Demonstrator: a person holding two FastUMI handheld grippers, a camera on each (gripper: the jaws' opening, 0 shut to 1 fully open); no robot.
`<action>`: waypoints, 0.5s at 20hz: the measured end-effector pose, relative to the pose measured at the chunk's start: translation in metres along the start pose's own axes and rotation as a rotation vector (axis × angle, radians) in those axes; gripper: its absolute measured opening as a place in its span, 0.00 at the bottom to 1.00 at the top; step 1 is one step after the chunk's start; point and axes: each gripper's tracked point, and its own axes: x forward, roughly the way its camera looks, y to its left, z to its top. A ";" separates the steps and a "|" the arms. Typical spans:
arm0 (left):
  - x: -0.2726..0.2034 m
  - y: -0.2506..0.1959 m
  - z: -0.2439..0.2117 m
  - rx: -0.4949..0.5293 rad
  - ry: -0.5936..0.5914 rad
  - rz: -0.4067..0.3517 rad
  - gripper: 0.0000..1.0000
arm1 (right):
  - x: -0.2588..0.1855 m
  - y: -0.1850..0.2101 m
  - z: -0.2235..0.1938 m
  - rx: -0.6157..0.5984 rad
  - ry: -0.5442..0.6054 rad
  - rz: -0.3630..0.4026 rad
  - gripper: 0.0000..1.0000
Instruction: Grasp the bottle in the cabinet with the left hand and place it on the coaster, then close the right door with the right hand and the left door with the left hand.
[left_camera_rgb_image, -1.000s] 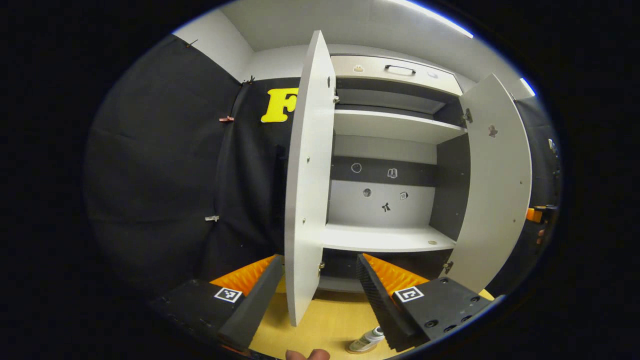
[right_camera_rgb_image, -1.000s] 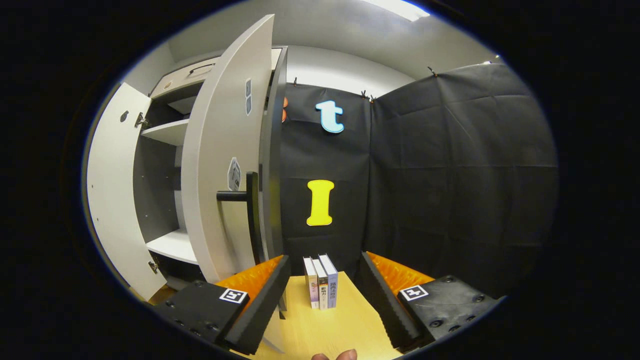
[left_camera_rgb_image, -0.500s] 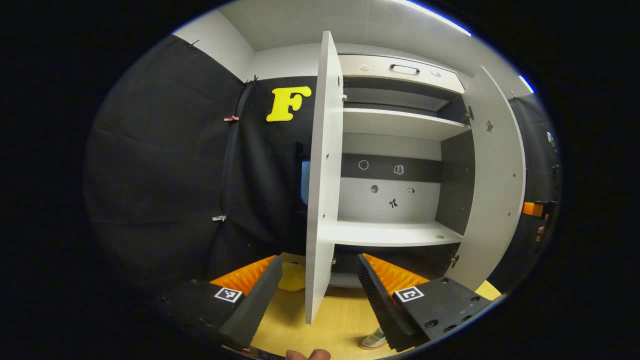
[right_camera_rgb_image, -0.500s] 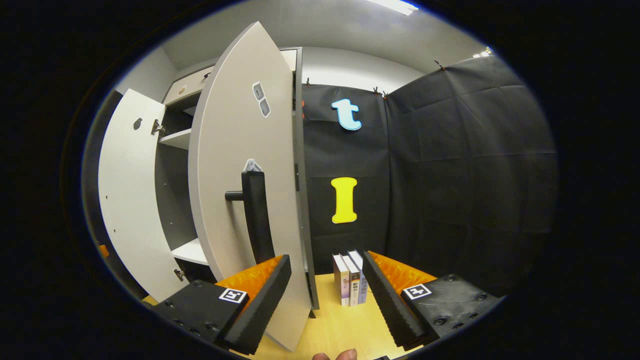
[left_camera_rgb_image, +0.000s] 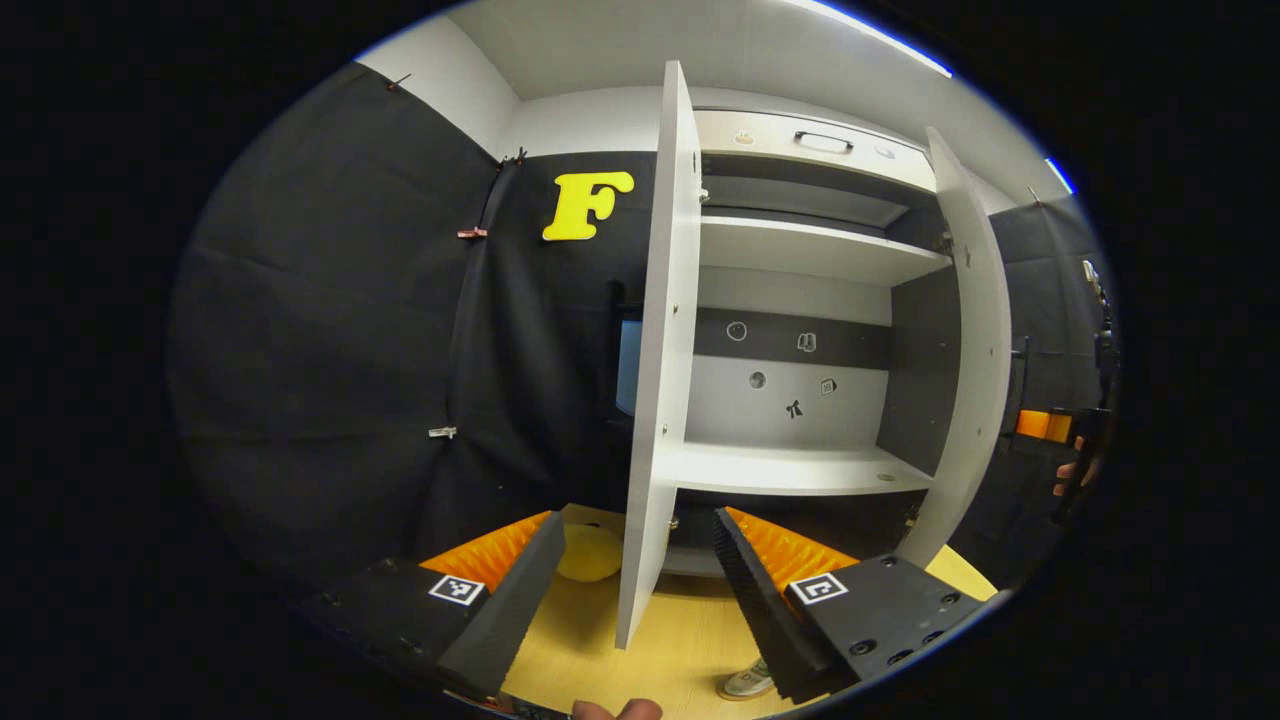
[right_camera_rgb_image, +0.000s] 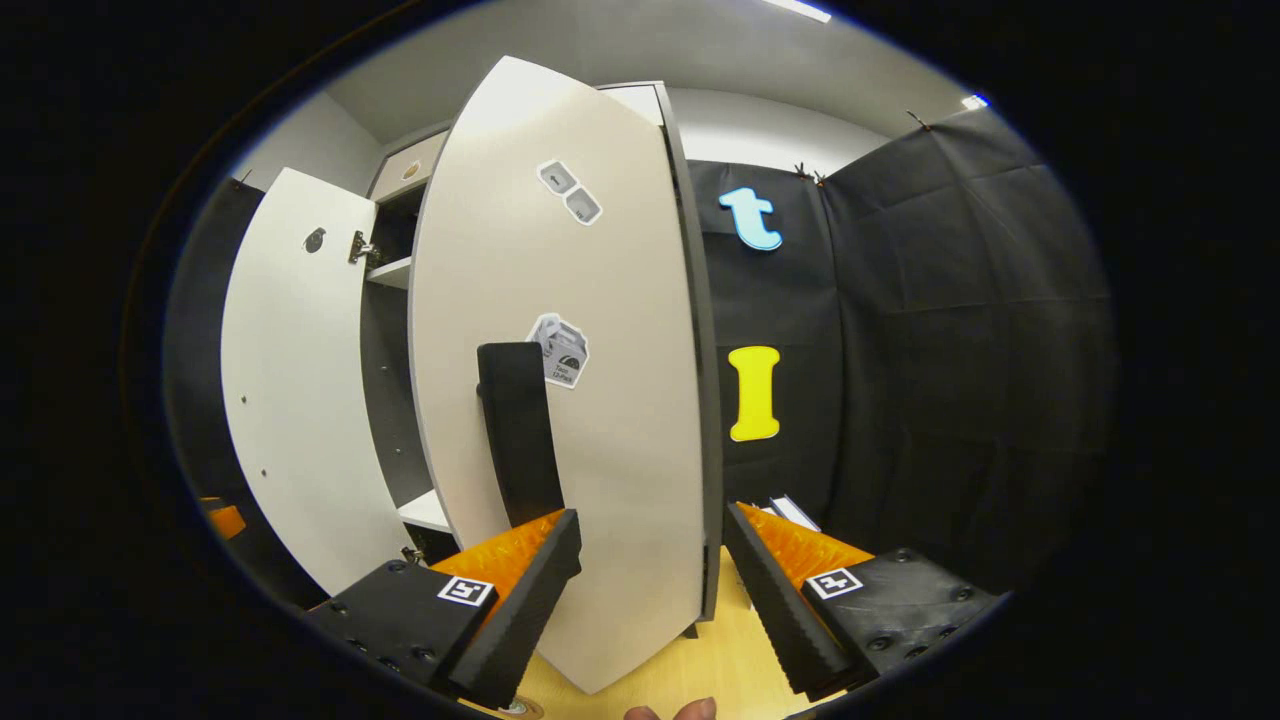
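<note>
Cabinet (left_camera_rgb_image: 800, 300) interior, left gripper view: upper shelf (left_camera_rgb_image: 810, 245) and lower shelf (left_camera_rgb_image: 790, 468) both bare apart from a small round mark near the lower shelf's right front corner; a few small stickers on the back panel. Bottle (left_camera_rgb_image: 745, 680) is out of the cabinet, on the table (left_camera_rgb_image: 650, 640) at the bottom of the left gripper view, beside the inner edge of one finger; just a pale part with a dark band shows, so its axis and what it stands on cannot be told. Left door (left_camera_rgb_image: 660, 340) stands open, seen nearly edge-on, long axis vertical, its lower edge between the two fingers of the left gripper (left_camera_rgb_image: 635, 560); jaws wide apart, holding nothing, not touching the door. A yellow rounded object (left_camera_rgb_image: 590, 552) sits on the table left of that door. Right door (right_camera_rgb_image: 570, 400) partly closed, its outer face turned toward the right gripper (right_camera_rgb_image: 650, 560); dark vertical handle (right_camera_rgb_image: 518, 430) just above the gripper's left finger, stickers on the face. Right jaws wide apart, empty, the door's lower edge between the fingers; contact cannot be told. Books (right_camera_rgb_image: 790, 512) on the table behind the right finger, mostly hidden
</note>
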 end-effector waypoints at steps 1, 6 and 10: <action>-0.001 0.003 0.000 0.002 0.001 0.004 0.95 | 0.006 0.009 -0.001 0.001 0.003 0.019 0.97; 0.007 0.014 -0.003 -0.018 0.003 0.021 0.95 | 0.034 0.042 -0.006 -0.003 0.006 0.051 0.98; 0.002 0.033 -0.004 -0.021 0.003 0.036 0.95 | 0.049 0.055 -0.009 0.015 0.000 0.050 0.97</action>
